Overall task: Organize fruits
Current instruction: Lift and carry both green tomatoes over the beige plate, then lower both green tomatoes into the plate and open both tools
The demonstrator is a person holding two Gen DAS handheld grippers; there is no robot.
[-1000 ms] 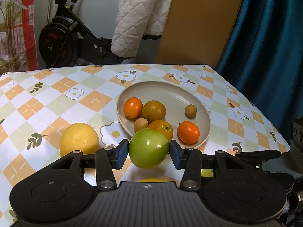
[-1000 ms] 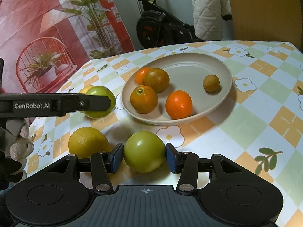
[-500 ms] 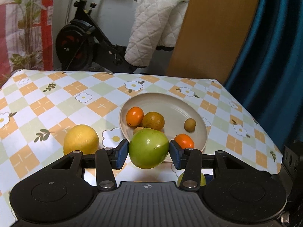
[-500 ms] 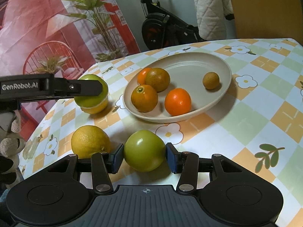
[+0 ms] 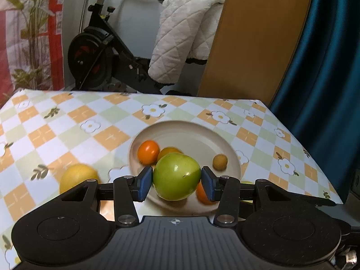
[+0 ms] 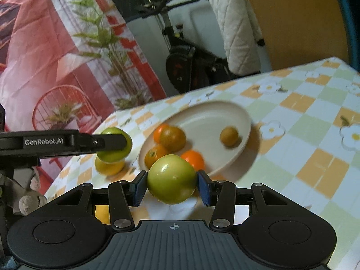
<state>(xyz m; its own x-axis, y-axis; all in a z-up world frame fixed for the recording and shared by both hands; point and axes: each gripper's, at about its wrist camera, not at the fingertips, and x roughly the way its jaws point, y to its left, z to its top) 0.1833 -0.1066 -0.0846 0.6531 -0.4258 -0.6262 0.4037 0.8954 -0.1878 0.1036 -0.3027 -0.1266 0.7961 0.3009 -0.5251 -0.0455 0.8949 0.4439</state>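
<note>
A: Grippers first. Our left gripper (image 5: 177, 181) is raised above the table, its blue pads (image 5: 144, 183) clamped on a green apple (image 5: 176, 176) that hangs in front of the near edge of the plate (image 5: 186, 132). From the right wrist view we see that same left gripper (image 6: 113, 144) from the side, level, fruit pinched at its tip, with a gloved hand (image 6: 29, 193) behind it.

B: And our right gripper (image 6: 172, 187) is also lifted, fingers closed on a second green apple (image 6: 172, 178), held near the plate's (image 6: 236, 114) front rim.

A: We cannot tell from these views whether either apple is directly above the plate or only short of it.

B: Agreed. On to the plate: in the left wrist view we count a small orange (image 5: 148, 152), a darker orange fruit (image 5: 167, 151) partly hidden behind the apple, a small brown round fruit (image 5: 220, 162) off on its own to the right, and another orange (image 5: 201, 193) peeking out by the right pad.

A: The right wrist view shows five in it, though blurred.

B: Outside the plate, a yellow lemon (image 5: 77, 177) sits on the checked tablecloth (image 5: 67, 121) to the left, near the rim but apart from it.

A: We also see a yellow fruit (image 6: 109, 166) directly below the left gripper's apple.
</note>
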